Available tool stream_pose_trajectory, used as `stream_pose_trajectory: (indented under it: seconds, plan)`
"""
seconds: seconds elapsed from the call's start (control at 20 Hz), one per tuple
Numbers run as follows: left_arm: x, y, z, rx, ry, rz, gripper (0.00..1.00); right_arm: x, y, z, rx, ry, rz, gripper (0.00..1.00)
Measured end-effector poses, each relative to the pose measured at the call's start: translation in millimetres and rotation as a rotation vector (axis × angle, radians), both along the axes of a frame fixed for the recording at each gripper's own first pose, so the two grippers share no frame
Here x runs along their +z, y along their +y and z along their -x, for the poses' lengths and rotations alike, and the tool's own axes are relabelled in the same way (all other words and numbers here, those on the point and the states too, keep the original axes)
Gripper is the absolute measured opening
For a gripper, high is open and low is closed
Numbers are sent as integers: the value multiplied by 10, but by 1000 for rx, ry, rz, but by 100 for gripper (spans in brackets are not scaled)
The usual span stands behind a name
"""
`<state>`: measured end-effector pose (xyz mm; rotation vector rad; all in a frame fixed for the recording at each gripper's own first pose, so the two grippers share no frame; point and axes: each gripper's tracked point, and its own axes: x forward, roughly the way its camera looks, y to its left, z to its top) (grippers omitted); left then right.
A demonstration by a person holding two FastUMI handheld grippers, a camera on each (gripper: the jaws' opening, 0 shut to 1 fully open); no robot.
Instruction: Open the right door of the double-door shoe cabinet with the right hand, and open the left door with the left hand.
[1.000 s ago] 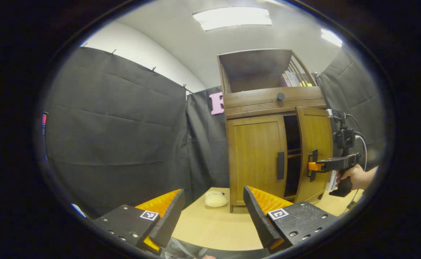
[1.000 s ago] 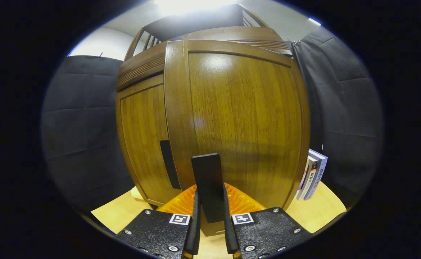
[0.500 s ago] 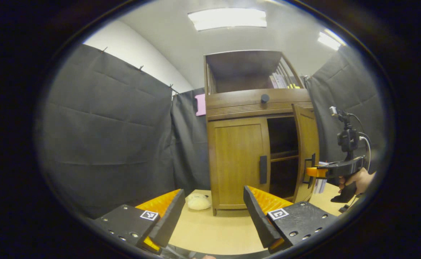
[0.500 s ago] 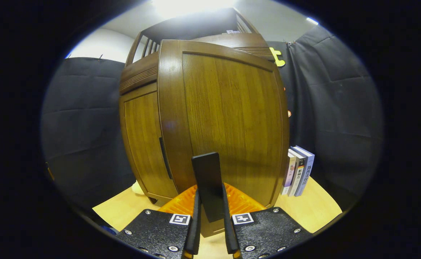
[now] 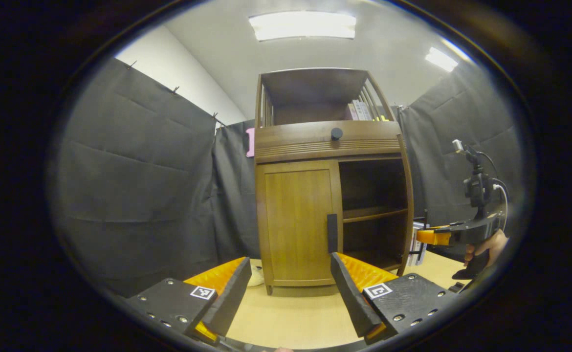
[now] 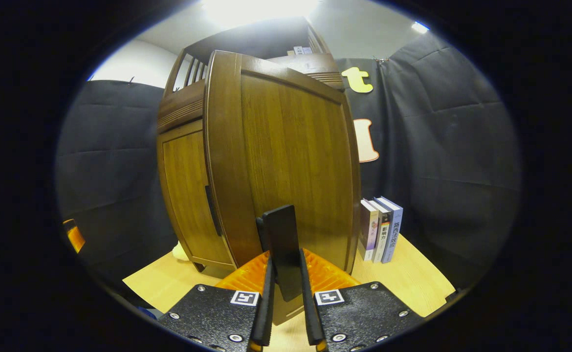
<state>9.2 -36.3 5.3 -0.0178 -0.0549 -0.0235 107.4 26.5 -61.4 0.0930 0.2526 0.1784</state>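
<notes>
Right now: right gripper (image 6: 286,313) clamped on right door handle (image 6: 281,244), both fingers pressed against the black bar. Right door (image 6: 286,156) swung wide open, standing edge-on in left gripper view (image 5: 406,205), exposing dark interior with shelf (image 5: 374,212). Left gripper (image 5: 286,293) spread wide, holding nothing, well short of shoe cabinet (image 5: 327,142). Left door (image 5: 298,222) shut, its black handle (image 5: 332,233) untouched. Square fiducial tags on both grippers' finger mounts. Books (image 6: 381,230) upright on table (image 6: 413,283) just beside open door, spine text too small to read. Left gripper view adds: hand (image 5: 484,247) on right gripper's grip, round knob (image 5: 336,133) on drawer front, pale soft item (image 5: 255,276) by cabinet's foot, books on top shelf.
</notes>
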Motion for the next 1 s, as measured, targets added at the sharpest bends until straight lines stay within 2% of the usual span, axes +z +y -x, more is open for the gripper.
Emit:
stream_pose_trajectory:
  seconds: [0.45,0.7,0.8,0.85,0.9,0.95,1.0]
  plan:
    - [19,-317,-225,-79,7,-5,94,-27,-392,240,-34,3,10,26]
    - [36,-410,-255,-115,6,2,94,-59,-628,321,-72,9,7,25]
    - [37,-443,-252,-127,11,7,94,-91,-834,319,-115,2,49,25]
    - [47,-458,-245,-132,10,9,94,-104,-908,314,-129,4,50,22]
    - [42,-481,-231,-136,8,9,94,-111,-985,315,-144,9,45,23]
    - [44,-496,-239,-141,8,8,94,-122,-1067,323,-160,15,36,13]
    - [29,-502,-256,-145,9,6,94,-121,-1150,333,-178,17,32,14]
